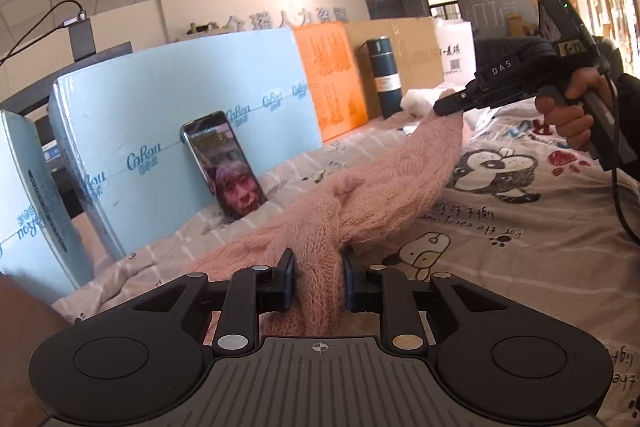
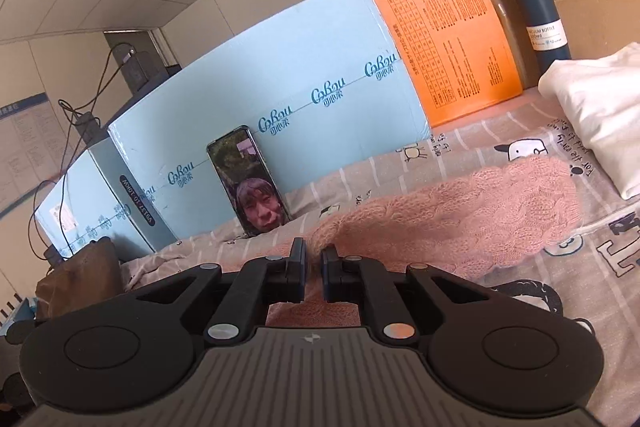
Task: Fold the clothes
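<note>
1. Where the printed bedsheet (image 1: 500,227) covers the work surface, a pink knitted sweater (image 1: 384,179) lies across it, partly lifted and stretched between the two tools.
2. Left gripper (image 1: 319,281): clenched on a bunched fold of the sweater, which fills the space between its pads.
3. Right gripper (image 1: 448,105): held in a hand (image 1: 568,119), jaws closed and pinching the sweater's far raised corner; in its own view (image 2: 314,273) the pads nearly meet with pink knit at them.
4. White folded garment (image 2: 600,115): on the sheet, just beside the sweater's end.
5. Phone (image 1: 224,165): propped upright against a light-blue carton (image 1: 180,99).
6. Orange carton (image 2: 444,31) and dark blue vacuum bottle (image 2: 536,15): standing along the back edge.
</note>
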